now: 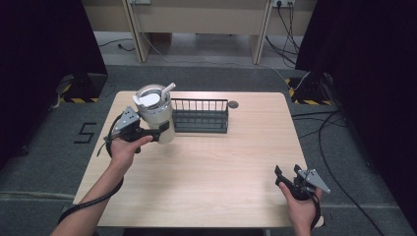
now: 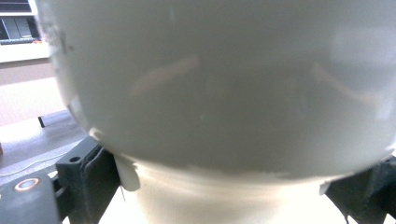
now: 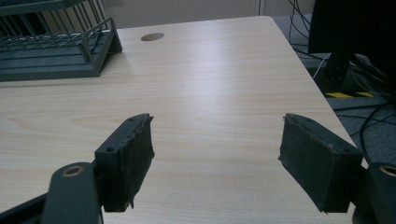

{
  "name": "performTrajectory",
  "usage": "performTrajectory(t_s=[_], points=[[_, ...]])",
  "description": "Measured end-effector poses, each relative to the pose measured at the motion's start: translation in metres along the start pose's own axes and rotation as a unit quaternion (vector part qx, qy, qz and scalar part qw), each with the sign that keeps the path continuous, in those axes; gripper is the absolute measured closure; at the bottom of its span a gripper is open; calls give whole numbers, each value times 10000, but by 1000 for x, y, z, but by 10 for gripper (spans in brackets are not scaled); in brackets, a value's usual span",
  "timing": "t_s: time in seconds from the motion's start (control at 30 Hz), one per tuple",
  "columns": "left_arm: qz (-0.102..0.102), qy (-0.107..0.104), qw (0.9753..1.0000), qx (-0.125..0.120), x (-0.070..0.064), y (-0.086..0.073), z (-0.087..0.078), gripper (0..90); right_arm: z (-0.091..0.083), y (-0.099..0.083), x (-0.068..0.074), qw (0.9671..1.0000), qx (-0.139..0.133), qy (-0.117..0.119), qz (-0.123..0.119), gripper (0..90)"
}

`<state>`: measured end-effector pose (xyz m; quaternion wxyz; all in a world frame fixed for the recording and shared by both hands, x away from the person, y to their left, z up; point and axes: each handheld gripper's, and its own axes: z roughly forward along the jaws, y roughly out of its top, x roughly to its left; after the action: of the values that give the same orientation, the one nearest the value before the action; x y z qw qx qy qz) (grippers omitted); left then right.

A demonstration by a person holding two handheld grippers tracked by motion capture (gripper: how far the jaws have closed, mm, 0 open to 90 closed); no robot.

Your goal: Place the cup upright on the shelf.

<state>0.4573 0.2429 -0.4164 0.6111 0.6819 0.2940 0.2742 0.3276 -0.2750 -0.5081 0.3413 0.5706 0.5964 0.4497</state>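
A pale grey tumbler with a white lid and a straw is at the table's back left, right beside the left end of a dark wire rack. My left gripper is shut on the tumbler's lower body from the left side. In the left gripper view the tumbler is pressed close between both jaws of my left gripper. I cannot tell whether it rests on the table or is lifted. My right gripper is open near the front right corner, and my right gripper has nothing between its pads.
The rack is empty and stands along the back middle of the wooden table. A round cable hole lies just right of it. Cables and stands sit on the floor around the table.
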Motion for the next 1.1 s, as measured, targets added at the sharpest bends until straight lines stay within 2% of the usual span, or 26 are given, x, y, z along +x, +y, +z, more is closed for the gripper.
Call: performTrajectory(t_s=[1.1], points=[[32,-140,9999,-39,-4,22,35,93,0,0,0,10000,6,-2,-9,260]])
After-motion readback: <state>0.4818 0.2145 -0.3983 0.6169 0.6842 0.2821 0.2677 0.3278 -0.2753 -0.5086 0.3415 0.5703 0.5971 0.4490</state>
